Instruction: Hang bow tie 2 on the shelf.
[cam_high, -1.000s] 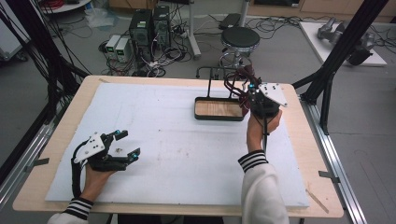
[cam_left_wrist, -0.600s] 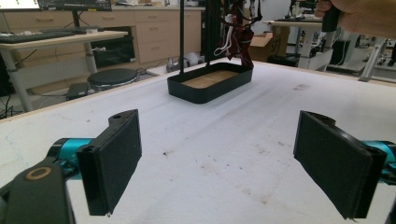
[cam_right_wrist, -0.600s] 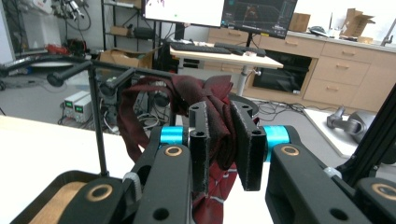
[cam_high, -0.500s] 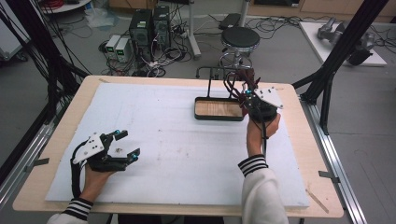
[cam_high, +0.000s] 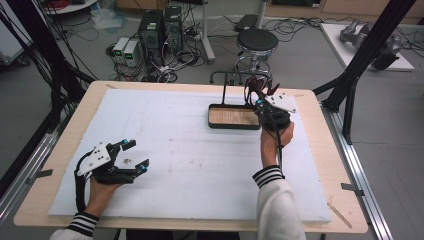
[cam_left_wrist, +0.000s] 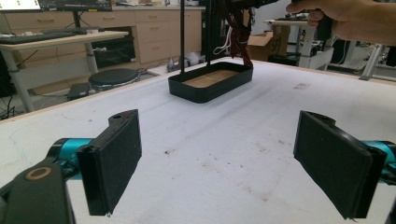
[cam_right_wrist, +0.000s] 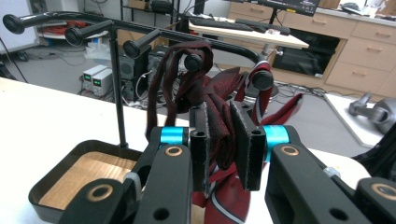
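on the white foam-covered table (cam_high: 175, 135), a black metal stand with a wood-lined tray base (cam_high: 234, 117) and a row of knobbed pegs is set at the far right. a dark red patterned necktie (cam_right_wrist: 219, 126) is draped over those pegs and is clamped between the pads of the right gripper (cam_right_wrist: 226, 140). near the front left, the left gripper (cam_high: 131, 156) is rested on the foam, its jaws held wide apart with nothing between them.

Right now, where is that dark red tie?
The dark red tie hangs on the black rack above the wood-lined tray, at the table's far right, pinched in the right tongs.
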